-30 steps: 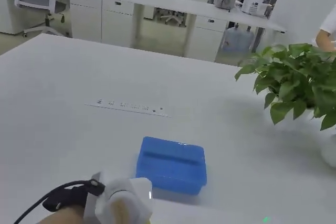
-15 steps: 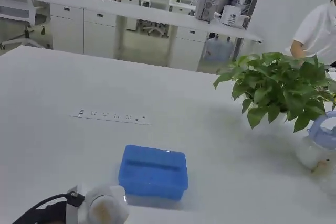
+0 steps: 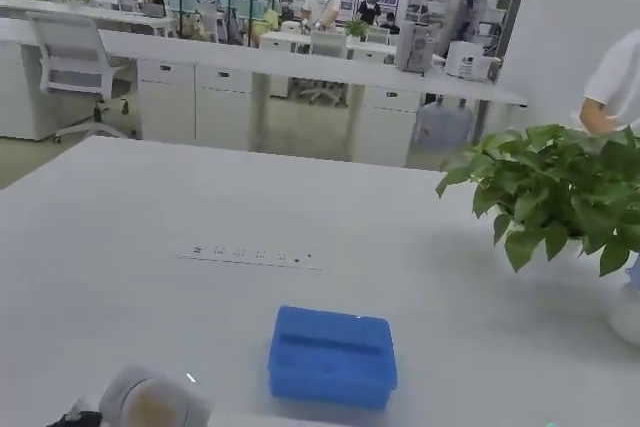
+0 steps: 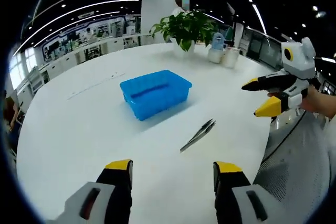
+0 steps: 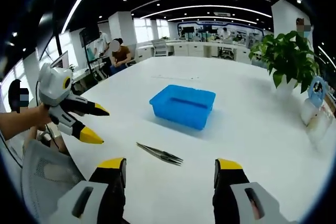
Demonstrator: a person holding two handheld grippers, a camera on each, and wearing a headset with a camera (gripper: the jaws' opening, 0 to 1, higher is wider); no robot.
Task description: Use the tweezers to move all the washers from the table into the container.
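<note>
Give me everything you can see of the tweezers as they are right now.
The tweezers are slim, grey and metallic-looking, two thin arms that seem to part toward one end. They lie flat on the white table, near the blue container but apart from it. The tongs of the left gripper and right gripper stand open, short of them.

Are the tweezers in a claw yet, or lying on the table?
On the table: the tweezers lie flat before the blue container; left claw and right claw are open, apart from them.
</note>
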